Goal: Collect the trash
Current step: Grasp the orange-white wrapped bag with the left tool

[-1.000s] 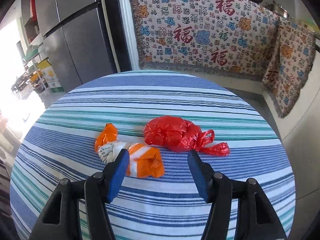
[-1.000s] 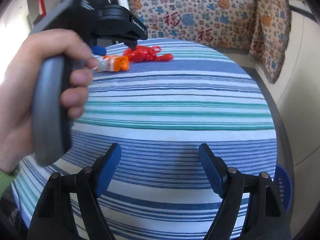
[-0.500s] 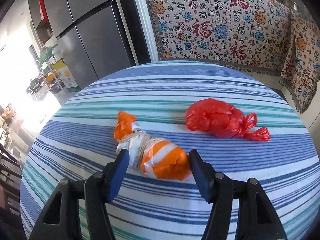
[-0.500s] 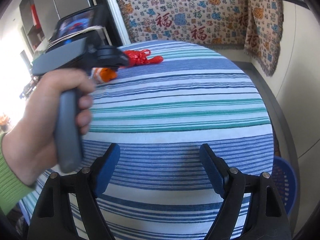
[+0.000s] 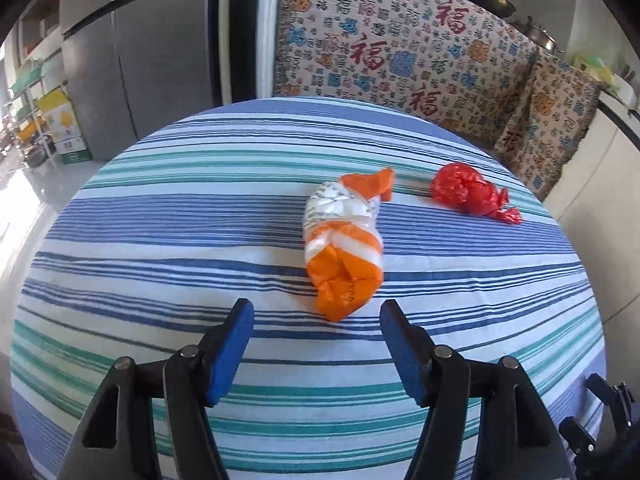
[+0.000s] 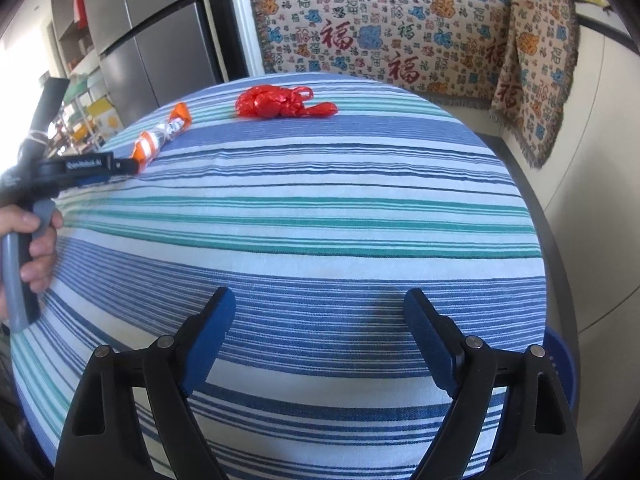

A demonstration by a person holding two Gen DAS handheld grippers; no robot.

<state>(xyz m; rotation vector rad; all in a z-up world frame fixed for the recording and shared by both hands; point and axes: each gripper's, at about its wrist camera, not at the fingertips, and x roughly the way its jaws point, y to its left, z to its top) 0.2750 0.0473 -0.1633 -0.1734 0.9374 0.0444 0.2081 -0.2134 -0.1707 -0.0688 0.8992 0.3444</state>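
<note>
An orange and white plastic bag (image 5: 344, 248) lies on the round striped tablecloth (image 5: 160, 280), lengthwise ahead of my left gripper (image 5: 317, 312). Its near end reaches just between the blue fingertips (image 5: 240, 324) without touching them, and the jaws are opening. A knotted red bag (image 5: 468, 194) rests further back on the right. In the right wrist view, the orange bag (image 6: 160, 140) and red bag (image 6: 276, 102) lie at the table's far side, and a hand (image 6: 36, 240) holds the left gripper at the left edge. My right gripper (image 6: 320, 300) hovers over bare cloth, jaws opening, nothing between them.
A grey fridge (image 5: 132, 52) stands behind the table on the left. A patterned blanket (image 5: 400, 52) covers the counter behind and to the right. A blue bin (image 6: 564, 368) sits on the floor by the table's right edge. Shelves with boxes (image 5: 60, 124) are far left.
My left gripper swung round to the left and pulled back, so the orange bag, earlier between its fingers, now lies ahead of the tips. Both jaws stand a little wider. The right gripper stayed put.
</note>
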